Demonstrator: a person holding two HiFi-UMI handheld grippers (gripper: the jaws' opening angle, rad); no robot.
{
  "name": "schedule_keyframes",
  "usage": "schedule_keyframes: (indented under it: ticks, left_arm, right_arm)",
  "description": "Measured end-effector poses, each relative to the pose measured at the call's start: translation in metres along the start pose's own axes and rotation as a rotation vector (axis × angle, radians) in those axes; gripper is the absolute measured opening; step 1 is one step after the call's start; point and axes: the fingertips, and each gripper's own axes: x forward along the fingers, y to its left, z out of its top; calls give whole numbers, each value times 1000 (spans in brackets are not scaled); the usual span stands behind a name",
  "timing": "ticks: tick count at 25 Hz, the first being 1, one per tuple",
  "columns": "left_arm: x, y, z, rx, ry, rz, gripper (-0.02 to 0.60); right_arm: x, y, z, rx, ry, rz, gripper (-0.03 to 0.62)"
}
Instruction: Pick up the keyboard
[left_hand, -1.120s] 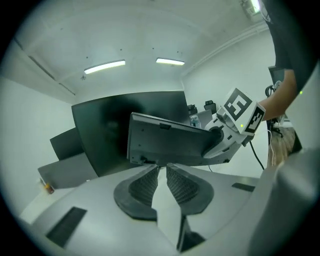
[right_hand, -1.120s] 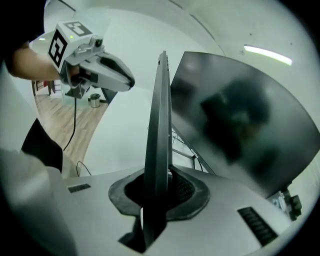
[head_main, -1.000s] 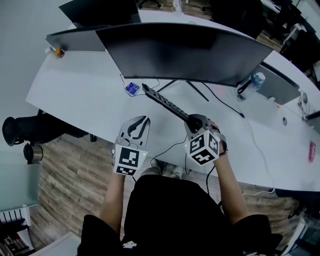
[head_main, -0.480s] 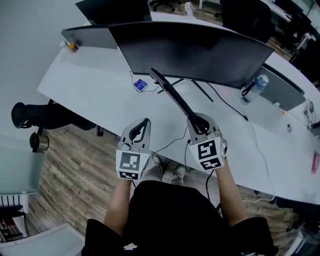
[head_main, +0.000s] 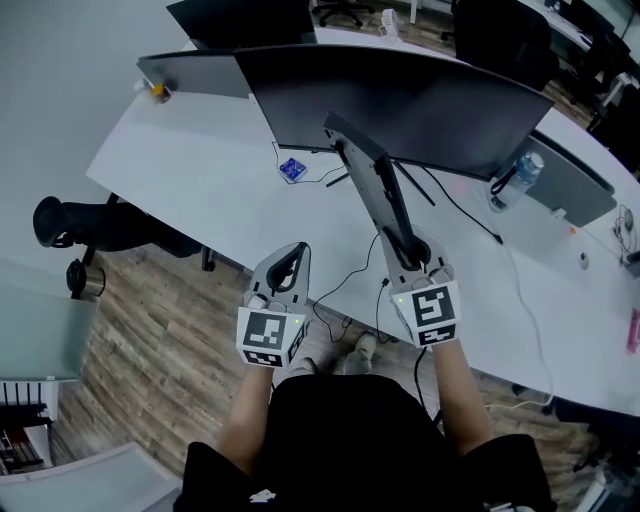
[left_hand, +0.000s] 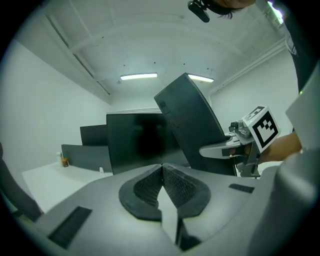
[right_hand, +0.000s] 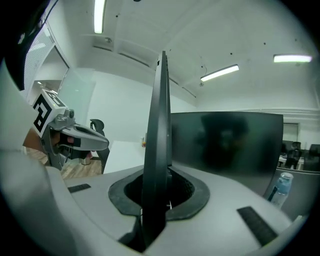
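Holding: the right claw (head_main: 404, 243) is clamped on the near end of the keyboard (head_main: 370, 178). Its jaws stand narrow, one pad on each flat face of the board.
Keyboard: it is lifted clear of the worktop (head_main: 200, 190) and slants up and away from the right claw toward the monitor (head_main: 400, 100). In the head view its far end overlaps the screen's lower edge. In the right gripper view it stands edge-on (right_hand: 159, 140) between the jaws and rises to the top of the picture.
Left claw (head_main: 295, 256): it is closed, pads pressed together (left_hand: 161, 172), with nothing between them. It sits to the left of the right claw and apart from the keyboard. In the head view its tips overlap the near edge of the worktop.
Monitor: a wide, curved, dark screen on a thin-legged stand on the worktop.
Bottle (head_main: 520, 170): a clear water bottle stands upright on the worktop, right of the monitor.
Blue item (head_main: 292, 169): small, lying on the worktop under the monitor's left part, beside a thin wire.
Cable (head_main: 350, 285): black, trailing off the worktop's near edge between the two claws.
Chair (head_main: 80, 222): a black office chair on the wooden floor (head_main: 150, 330), at the worktop's left end.
Person: dark top, bare forearms, one claw in each hand.
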Motion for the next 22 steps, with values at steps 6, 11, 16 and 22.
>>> schedule_keyframes:
  ticks: [6, 11, 16, 22]
  left_arm:
    - [-14, 7, 2, -20, -16, -22, 9]
    - [-31, 9, 0, -23, -26, -58, 9]
    - [-51, 14, 1, -15, -50, -92, 9]
    - [-83, 26, 4, -8, -70, -122, 9]
  right_arm:
    - [-5, 12, 10, 49, -35, -20, 66]
    - [-14, 28, 22, 14, -54, -70, 66]
    - [-21, 48, 36, 36, -84, -98, 66]
    - [-34, 78, 50, 44, -93, -137, 66]
